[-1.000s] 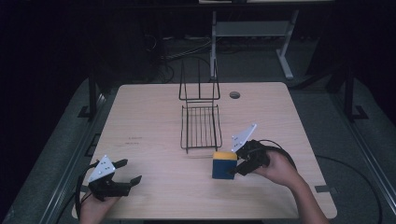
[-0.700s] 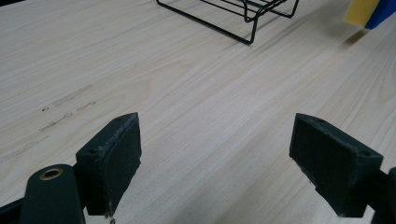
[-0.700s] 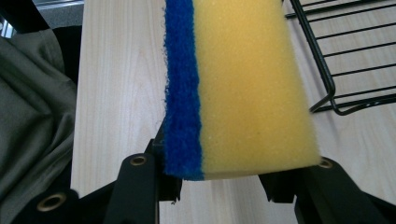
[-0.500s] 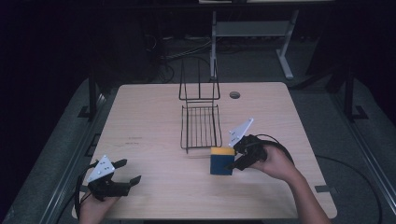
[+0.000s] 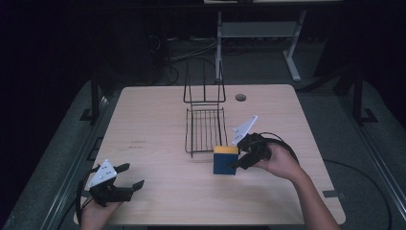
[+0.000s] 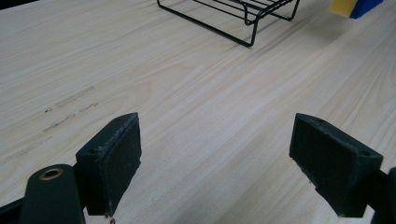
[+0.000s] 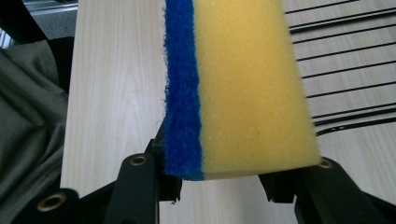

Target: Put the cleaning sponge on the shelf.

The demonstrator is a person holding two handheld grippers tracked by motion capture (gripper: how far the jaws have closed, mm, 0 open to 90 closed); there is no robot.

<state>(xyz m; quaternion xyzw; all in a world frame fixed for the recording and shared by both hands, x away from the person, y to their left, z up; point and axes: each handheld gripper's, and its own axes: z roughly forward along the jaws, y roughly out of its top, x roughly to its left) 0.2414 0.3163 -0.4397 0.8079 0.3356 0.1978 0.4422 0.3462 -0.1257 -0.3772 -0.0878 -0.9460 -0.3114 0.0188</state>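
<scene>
A yellow sponge with a blue scouring side (image 5: pixel 225 160) hangs just in front of the black wire rack (image 5: pixel 206 125), a little above the table. My right gripper (image 5: pixel 238 163) is shut on it from the right. In the right gripper view the sponge (image 7: pixel 243 88) stands between the two jaws, blue layer on the left, with the rack's wires (image 7: pixel 345 56) behind it. My left gripper (image 5: pixel 130 176) rests at the table's near left corner, open, with bare wood between its pads (image 6: pixel 116 158). The rack (image 6: pixel 233 14) and the sponge (image 6: pixel 355 6) lie far ahead of it.
The wooden table (image 5: pixel 153 124) has a round cable hole (image 5: pixel 241 97) behind the rack. The rack has an upright wire back (image 5: pixel 204 88). A white desk frame (image 5: pixel 258 33) stands on the dark floor beyond the table.
The right gripper carried the sponge slightly left and toward the rack's front edge, lifting it a little. The left gripper stayed in place.
</scene>
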